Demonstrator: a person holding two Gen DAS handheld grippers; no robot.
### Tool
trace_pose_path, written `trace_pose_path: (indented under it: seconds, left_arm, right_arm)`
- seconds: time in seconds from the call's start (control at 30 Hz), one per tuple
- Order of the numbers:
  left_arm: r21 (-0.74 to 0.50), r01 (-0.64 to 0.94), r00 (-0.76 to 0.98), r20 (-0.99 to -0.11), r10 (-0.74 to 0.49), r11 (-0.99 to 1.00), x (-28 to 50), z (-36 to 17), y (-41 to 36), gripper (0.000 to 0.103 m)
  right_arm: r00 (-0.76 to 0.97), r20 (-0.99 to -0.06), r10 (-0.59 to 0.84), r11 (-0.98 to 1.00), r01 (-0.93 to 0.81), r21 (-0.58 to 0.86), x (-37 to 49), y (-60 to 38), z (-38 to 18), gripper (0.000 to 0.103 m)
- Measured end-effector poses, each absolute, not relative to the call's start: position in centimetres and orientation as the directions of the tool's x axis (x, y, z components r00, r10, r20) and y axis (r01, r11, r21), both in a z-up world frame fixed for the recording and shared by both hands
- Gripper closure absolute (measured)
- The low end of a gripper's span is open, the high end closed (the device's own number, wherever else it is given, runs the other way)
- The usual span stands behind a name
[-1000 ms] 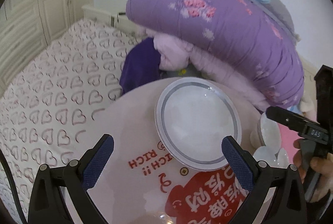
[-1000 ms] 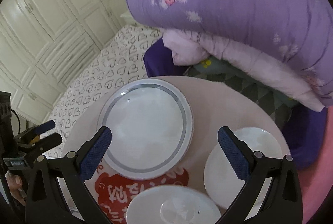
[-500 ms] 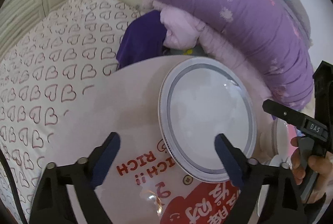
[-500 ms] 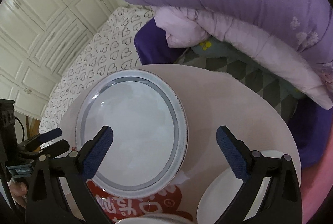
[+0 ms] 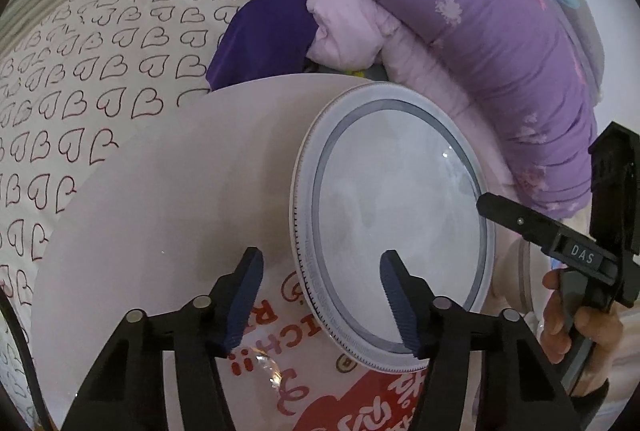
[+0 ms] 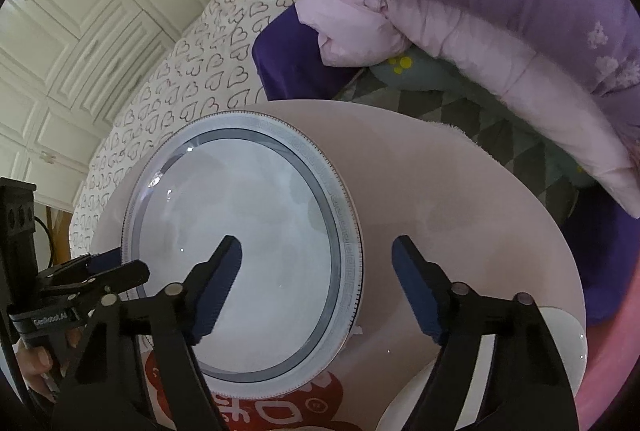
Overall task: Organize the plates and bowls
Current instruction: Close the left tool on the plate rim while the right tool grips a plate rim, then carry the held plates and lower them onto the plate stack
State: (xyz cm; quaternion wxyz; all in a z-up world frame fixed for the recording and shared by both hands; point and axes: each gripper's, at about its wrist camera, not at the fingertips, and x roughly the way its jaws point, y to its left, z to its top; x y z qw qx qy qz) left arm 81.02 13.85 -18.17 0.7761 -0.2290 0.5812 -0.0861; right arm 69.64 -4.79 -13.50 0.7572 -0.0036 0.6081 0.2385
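Note:
A large white plate with a grey ring (image 5: 394, 227) lies flat on the round pink table (image 5: 168, 191); it also shows in the right wrist view (image 6: 244, 243). My left gripper (image 5: 322, 297) is open, its jaws straddling the plate's near-left rim. My right gripper (image 6: 316, 289) is open, its jaws straddling the plate's right rim. Each gripper appears at the edge of the other's view. A white bowl (image 6: 568, 343) sits at the table's right edge.
A heart-patterned bedsheet (image 5: 80, 71) lies left of the table. Purple and pink quilts (image 5: 480, 11) are piled behind it. White cabinet doors (image 6: 80, 31) stand at the far left. The table has a red printed patch (image 5: 360, 399) near me.
Both grippers have moved forward and down toward the large plate and their jaws have narrowed around its opposite rims. The plate has not moved.

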Motion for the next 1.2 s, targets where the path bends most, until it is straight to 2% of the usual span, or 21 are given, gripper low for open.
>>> trace_pose_path:
  seconds: [0.2,0.23,0.27,0.4,0.53,0.93,1.2]
  left_arm:
    - [-0.469,-0.129,0.307,-0.857,-0.415,0.874,81.0,-18.4,13.8,0.064]
    - [-0.478,-0.124,0.3,-0.854,-0.426,0.87,81.0,-18.4,13.7,0.076]
    - [-0.476,-0.125,0.289,-0.857,-0.427,0.87,81.0,-18.6,13.6,0.078]
    - [-0.467,-0.128,0.298,-0.859,-0.416,0.875,81.0,-18.8,13.7,0.083]
    - [-0.474,-0.143,0.3,-0.857,-0.419,0.869,80.8,-18.9,14.0,0.09]
    - [-0.454,-0.141,0.336,-0.858,-0.389,0.88,79.5,-17.1,14.1,0.09]
    - [-0.448,-0.148,0.335,-0.862,-0.381,0.882,78.6,-16.3,14.9,0.09]
  right_arm:
    - [0.116,-0.929,0.351,0.88,-0.38,0.285,69.7,-4.1,-14.2,0.04]
    - [0.11,-0.929,0.353,0.878,-0.381,0.289,69.7,-3.9,-14.4,0.043]
    - [0.108,-0.931,0.348,0.88,-0.381,0.284,69.8,-3.7,-14.6,0.045]
    - [0.14,-0.954,0.265,0.903,-0.383,0.195,69.7,-3.5,-15.3,0.069]
    - [0.158,-0.951,0.265,0.908,-0.373,0.192,69.6,-4.0,-15.2,0.072]
    - [0.2,-0.946,0.254,0.915,-0.367,0.168,68.4,-4.4,-13.9,0.085]
    - [0.183,-0.945,0.27,0.913,-0.36,0.191,68.2,-3.8,-14.1,0.085]
